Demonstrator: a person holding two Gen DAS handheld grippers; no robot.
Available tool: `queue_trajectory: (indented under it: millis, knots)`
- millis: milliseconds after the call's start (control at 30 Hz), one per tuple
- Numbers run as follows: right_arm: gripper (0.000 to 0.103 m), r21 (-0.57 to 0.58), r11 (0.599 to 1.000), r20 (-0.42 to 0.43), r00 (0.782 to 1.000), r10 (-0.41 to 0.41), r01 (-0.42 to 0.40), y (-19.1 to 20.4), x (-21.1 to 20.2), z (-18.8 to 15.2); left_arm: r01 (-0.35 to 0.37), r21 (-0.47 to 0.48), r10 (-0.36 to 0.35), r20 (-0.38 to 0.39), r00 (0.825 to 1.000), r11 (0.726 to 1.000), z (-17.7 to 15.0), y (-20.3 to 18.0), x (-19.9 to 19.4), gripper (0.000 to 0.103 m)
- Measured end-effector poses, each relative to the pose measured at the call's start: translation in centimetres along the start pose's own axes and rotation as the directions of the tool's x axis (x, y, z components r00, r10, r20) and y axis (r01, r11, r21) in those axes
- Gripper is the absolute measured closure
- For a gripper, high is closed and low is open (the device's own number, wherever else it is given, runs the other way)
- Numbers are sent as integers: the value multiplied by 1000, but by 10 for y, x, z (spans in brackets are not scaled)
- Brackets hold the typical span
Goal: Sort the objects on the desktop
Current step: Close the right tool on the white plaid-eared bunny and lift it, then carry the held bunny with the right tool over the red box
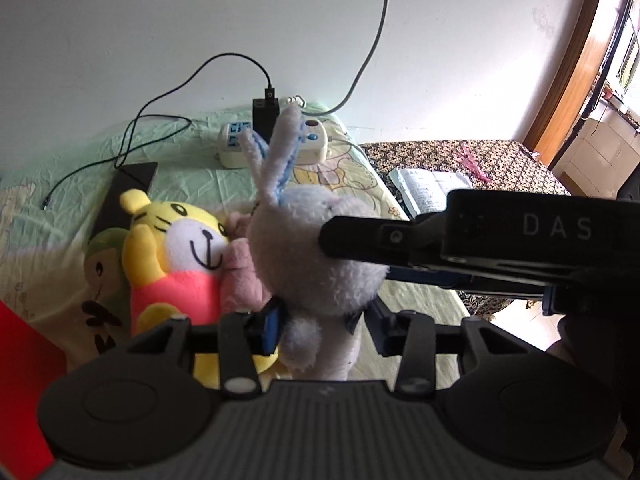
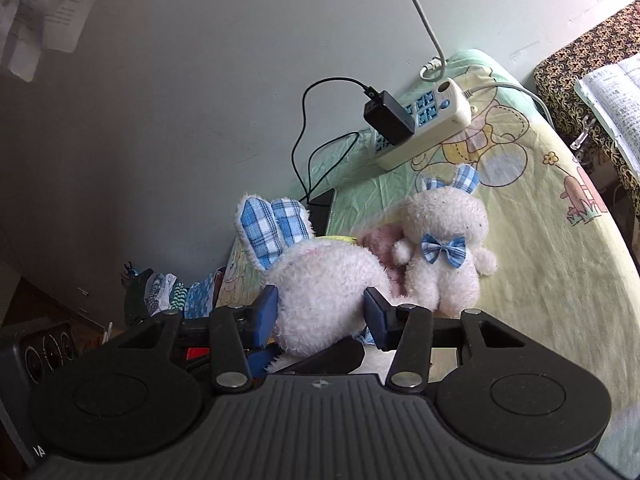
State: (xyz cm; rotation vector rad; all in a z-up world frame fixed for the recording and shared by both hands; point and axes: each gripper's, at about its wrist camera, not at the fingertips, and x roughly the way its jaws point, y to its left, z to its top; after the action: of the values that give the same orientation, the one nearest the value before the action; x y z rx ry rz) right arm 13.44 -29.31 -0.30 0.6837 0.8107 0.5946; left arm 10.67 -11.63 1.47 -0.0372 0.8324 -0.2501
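Gripping a fluffy white plush rabbit with blue checked ears (image 1: 316,248), my left hand-held gripper (image 1: 320,330) has its blue pads pressed into the toy's body just below the head, so the rabbit stands upright between the fingers with its ears pointing to the far wall. In the right wrist view my right hand-held gripper (image 2: 320,314) has its blue pads against both sides of the rabbit's (image 2: 324,292) round head, so I count it clamped on the same toy; from the left wrist view that right gripper's black body reaches in from the right and touches the head. Left of the held rabbit lies a yellow plush tiger in a pink shirt (image 1: 176,256), face up on the pale green cartoon-print sheet of the worktop (image 1: 52,236), with a pink plush piece (image 1: 240,272) squeezed between tiger and rabbit. A second, smaller white plush rabbit with a blue checked bow tie (image 2: 444,252) stands just beyond and right of the held one. Farther back sit a cream power strip (image 2: 432,124) with a black adapter (image 2: 388,118) plugged in, and a flat black device (image 1: 124,196) near the left. An open printed book (image 1: 428,190) rests on the dark patterned surface at far right.
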Motion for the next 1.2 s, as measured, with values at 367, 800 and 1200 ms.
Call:
queue_trajectory:
  millis: [367,800,1200]
  knots:
    - [53,-118,978,-17,985,171,-172,86,18,-31,-112,-71,121,137,983,991,-26,59,-94,59]
    - [53,-148,940,-172,944,282,-308,237,150,-115,-294,-163,317,134,939,942,-75,240,-190,59]
    - [53,20,996,-298,950,94,-92,258,241,-188,-206,-153,191,-106,976,966,-117,343,-158,59]
